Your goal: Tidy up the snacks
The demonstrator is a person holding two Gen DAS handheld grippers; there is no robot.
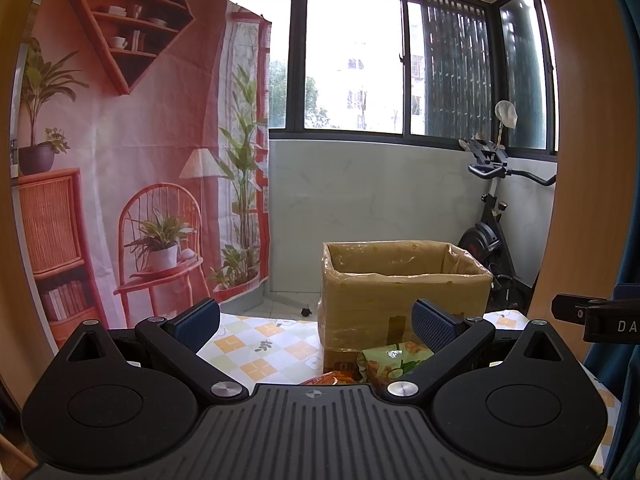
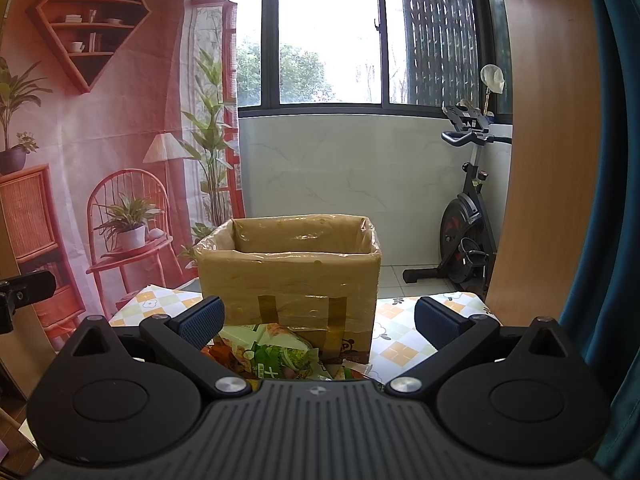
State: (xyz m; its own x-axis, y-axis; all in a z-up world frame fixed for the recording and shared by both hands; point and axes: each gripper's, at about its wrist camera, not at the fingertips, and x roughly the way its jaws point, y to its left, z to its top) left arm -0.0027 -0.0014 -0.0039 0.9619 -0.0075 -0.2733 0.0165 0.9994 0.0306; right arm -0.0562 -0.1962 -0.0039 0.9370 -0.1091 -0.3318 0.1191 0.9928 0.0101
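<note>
An open cardboard box (image 1: 404,300) (image 2: 290,280), lined with clear plastic, stands on a checkered tablecloth (image 1: 260,344) (image 2: 404,344). Snack bags lie in front of it: a green bag (image 1: 394,362) (image 2: 276,354) and an orange bag (image 1: 330,379), partly hidden behind the gripper bodies. My left gripper (image 1: 316,322) hovers open to the left of the box, nothing between its blue pads. My right gripper (image 2: 318,320) is open too, facing the box front, above the bags and apart from them. The box's inside is hidden from both views.
A printed backdrop (image 1: 132,140) (image 2: 100,140) hangs behind the table at the left. An exercise bike (image 1: 492,216) (image 2: 468,208) stands on the floor at the back right. A wooden panel (image 2: 544,140) and a blue curtain (image 2: 616,200) rise at the right.
</note>
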